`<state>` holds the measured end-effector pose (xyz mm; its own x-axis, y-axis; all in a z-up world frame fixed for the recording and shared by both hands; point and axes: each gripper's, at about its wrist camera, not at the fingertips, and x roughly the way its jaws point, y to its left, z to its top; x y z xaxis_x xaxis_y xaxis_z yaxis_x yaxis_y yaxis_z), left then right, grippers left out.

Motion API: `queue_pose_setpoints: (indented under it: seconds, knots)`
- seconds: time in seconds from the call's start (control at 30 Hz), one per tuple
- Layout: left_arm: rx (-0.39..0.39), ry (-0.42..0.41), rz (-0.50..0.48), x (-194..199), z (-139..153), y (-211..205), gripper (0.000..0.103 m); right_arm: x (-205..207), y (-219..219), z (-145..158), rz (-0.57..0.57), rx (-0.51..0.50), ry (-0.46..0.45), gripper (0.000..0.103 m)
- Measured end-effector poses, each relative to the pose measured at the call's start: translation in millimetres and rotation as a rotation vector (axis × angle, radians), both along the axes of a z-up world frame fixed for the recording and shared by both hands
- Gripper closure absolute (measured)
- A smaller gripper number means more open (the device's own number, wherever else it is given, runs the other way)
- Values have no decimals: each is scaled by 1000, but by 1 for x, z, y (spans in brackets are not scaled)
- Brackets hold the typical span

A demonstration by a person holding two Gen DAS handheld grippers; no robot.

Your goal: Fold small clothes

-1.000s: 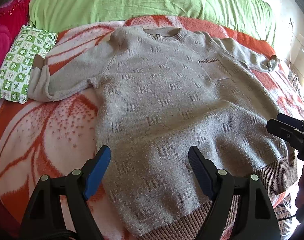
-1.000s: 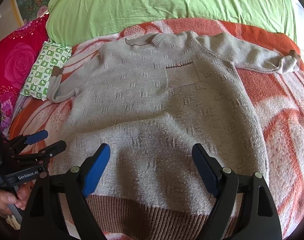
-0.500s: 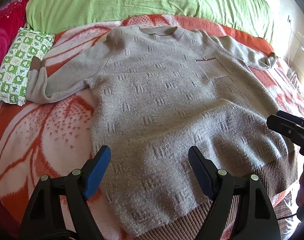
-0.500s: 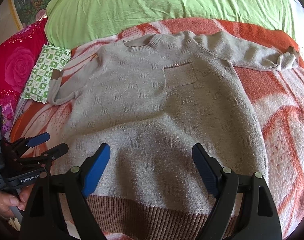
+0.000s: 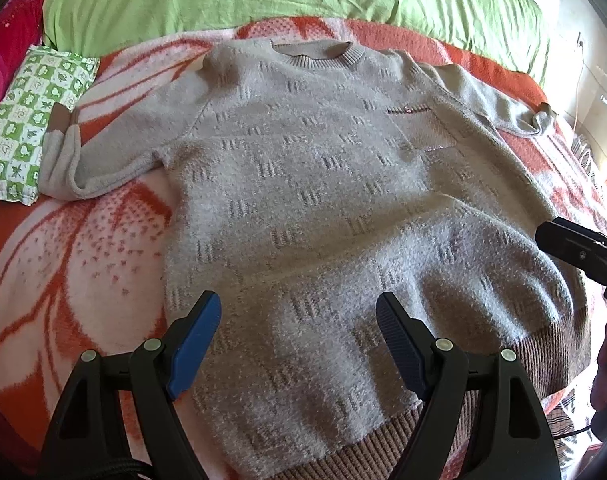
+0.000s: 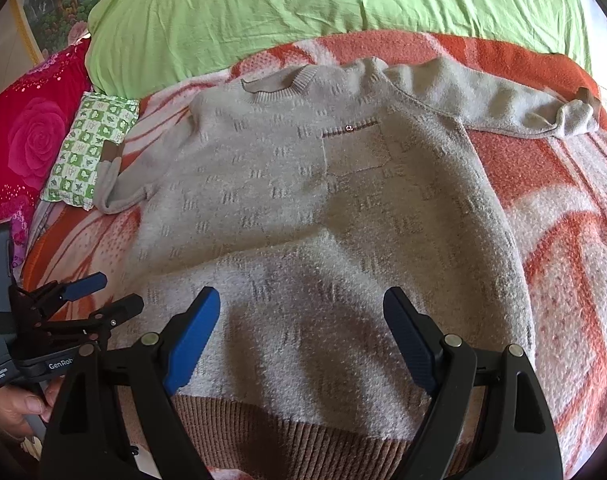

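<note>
Left tool [image 6: 99,296] reads "GenRob", over sweater [image 6: 323,220].

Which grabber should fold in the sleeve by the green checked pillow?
Probably the left gripper. It is open above the sweater's hem, on the side where that sleeve lies. The right gripper, also open, hangs nearer the other sleeve.

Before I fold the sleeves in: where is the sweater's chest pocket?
In the right wrist view the chest pocket sits upper centre on the grey sweater, just below and right of the collar.
</note>
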<state>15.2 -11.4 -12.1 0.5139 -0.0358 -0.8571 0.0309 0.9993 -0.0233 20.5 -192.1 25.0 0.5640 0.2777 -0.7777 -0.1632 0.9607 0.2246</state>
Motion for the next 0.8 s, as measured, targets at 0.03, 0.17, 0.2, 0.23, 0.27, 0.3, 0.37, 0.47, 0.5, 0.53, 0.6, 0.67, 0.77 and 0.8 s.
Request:
queue_pose_setpoints:
  seconds: [0.03, 0.17, 0.2, 0.23, 0.27, 0.3, 0.37, 0.47, 0.5, 0.53, 0.6, 0.67, 0.77, 0.8]
  knots:
    - [-5, 0, -2, 2, 0, -1, 23, 2, -2, 1, -2, 8, -10, 19]
    - [-15, -1, -5, 8, 1, -5, 23, 10, -14, 4, -25, 22, -46, 19]
    - [-16, -2, -6, 11, 2, -6, 23, 11, -18, 6, -33, 27, -67, 19]
    - [-18, 0, -5, 14, 2, -6, 23, 14, -22, 7, -45, 36, -71, 19]
    - [-21, 1, -3, 19, 3, -7, 23, 17, -27, 9, -58, 48, -72, 19]
    - [-26, 4, -2, 23, 4, -7, 22, 21, -34, 9, -75, 51, -70, 19]
    - [-26, 9, 5, 36, 4, -7, 22, 28, -48, 13, -98, 61, -108, 19]
    - [-39, 15, 18, 54, 6, -5, 22, 44, -73, 13, -154, 74, -77, 19]
    - [-42, 14, 20, 59, 6, -4, 22, 49, -83, 16, -171, 63, -93, 19]
    - [-33, 14, 19, 67, 7, -4, 22, 57, -94, 16, -194, 62, -90, 19]
    - [-23, 13, 20, 84, 7, -3, 21, 74, -117, 18, -237, 51, -95, 19]
    - [-29, 17, 28, 103, 8, 0, 21, 93, -147, 23, -303, 52, -91, 19]
    - [-42, 26, 48, 133, 9, 2, 21, 128, -193, 23, -408, 78, -58, 19]
    - [-47, 25, 51, 141, 10, 3, 21, 141, -207, 20, -446, 80, -45, 19]
